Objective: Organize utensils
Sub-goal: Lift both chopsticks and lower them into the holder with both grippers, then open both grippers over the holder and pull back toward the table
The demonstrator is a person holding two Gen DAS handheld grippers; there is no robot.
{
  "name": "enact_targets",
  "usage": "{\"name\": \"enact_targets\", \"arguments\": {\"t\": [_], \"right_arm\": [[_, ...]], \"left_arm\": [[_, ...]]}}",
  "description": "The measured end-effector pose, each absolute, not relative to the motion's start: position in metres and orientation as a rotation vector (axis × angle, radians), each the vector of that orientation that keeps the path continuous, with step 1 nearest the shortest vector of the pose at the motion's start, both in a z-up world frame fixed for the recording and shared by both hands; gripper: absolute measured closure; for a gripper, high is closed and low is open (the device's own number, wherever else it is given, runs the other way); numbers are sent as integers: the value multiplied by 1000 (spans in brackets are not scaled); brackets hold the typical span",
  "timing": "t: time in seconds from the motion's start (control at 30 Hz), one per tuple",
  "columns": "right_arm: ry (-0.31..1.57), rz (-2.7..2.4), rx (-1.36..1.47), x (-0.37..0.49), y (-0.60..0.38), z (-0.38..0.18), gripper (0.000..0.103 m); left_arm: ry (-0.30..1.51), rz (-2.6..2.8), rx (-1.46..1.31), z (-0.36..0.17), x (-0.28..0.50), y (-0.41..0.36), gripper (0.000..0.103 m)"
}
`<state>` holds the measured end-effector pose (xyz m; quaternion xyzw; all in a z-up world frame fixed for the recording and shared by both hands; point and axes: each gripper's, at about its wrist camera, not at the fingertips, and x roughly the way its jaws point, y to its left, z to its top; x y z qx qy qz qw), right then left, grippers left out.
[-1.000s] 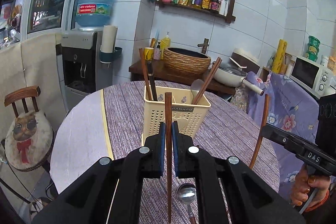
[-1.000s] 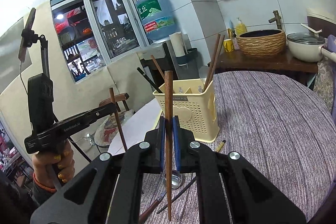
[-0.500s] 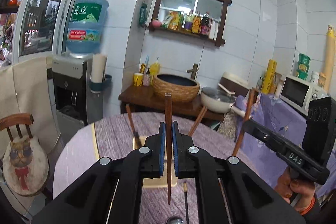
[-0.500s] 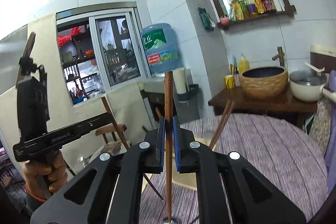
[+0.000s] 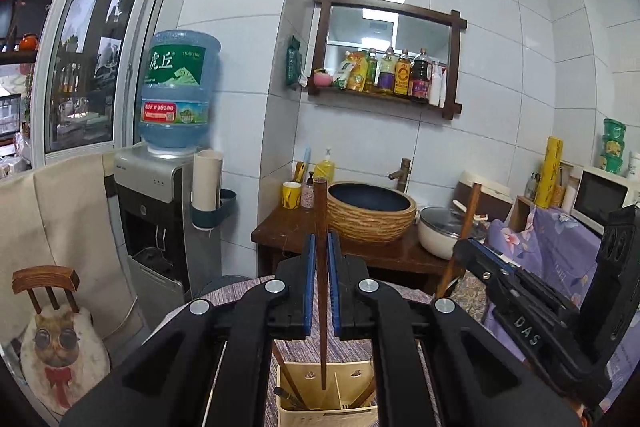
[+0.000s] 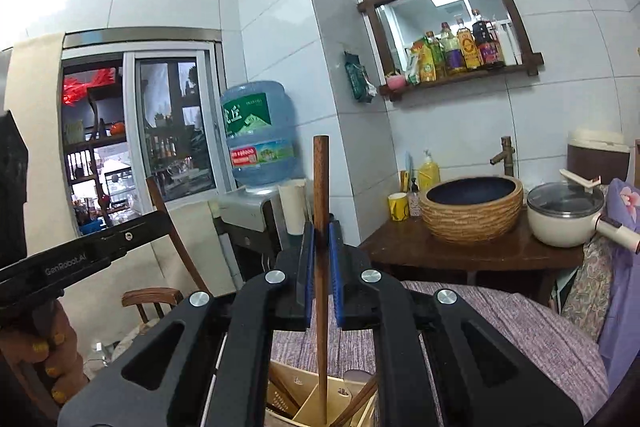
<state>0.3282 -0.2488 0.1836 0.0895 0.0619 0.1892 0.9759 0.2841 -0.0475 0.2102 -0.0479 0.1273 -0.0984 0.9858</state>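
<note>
My left gripper [image 5: 320,247] is shut on a brown wooden chopstick [image 5: 320,211], held upright with its thin tip hanging over the cream utensil holder [image 5: 328,399] below. My right gripper [image 6: 321,239] is shut on a second brown chopstick [image 6: 321,179], also upright, its tip down inside the same holder [image 6: 316,403]. The holder has several chopsticks leaning in its compartments. The right gripper also shows at the right of the left wrist view [image 5: 460,247], the left gripper at the left of the right wrist view [image 6: 160,223].
The holder stands on a round table with a purple striped cloth [image 6: 520,319]. Behind are a wooden side table [image 5: 360,247] with a woven basin [image 5: 370,211] and a white pot [image 5: 444,231], a water dispenser [image 5: 168,219] and a chair [image 5: 52,307].
Both grippers have risen and moved forward over the holder. The chopstick tips now hang over or in its compartments, and the table with its loose cutlery has dropped out of view.
</note>
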Motion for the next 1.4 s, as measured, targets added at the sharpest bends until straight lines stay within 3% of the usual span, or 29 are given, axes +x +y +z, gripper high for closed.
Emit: {"name": "enact_targets", "arguments": {"t": [0.6, 0.9, 0.97, 1.0, 1.07, 1.1, 1.13, 1.27, 1.4], "right_arm": [[254, 365, 137, 341, -234, 93, 94], [222, 361, 118, 330, -237, 92, 94], [217, 358, 120, 324, -240, 95, 94], [215, 359, 122, 321, -242, 97, 92], [204, 351, 120, 308, -246, 99, 80], [195, 338, 114, 298, -248, 100, 62], [189, 333, 115, 291, -250, 99, 51], [212, 285, 95, 264, -256, 96, 50], [314, 271, 132, 247, -268, 81, 42]], "left_arm": [[449, -199, -51, 116, 299, -64, 96], [447, -202, -73, 114, 292, -57, 95], [424, -215, -73, 120, 283, -55, 86], [411, -218, -74, 123, 276, -54, 75], [376, -223, -89, 127, 259, -48, 57], [363, -220, -97, 127, 250, -44, 48], [355, -216, -100, 126, 242, -42, 44], [386, -204, -112, 115, 223, -33, 34], [450, -195, -137, 99, 212, -24, 31]]}}
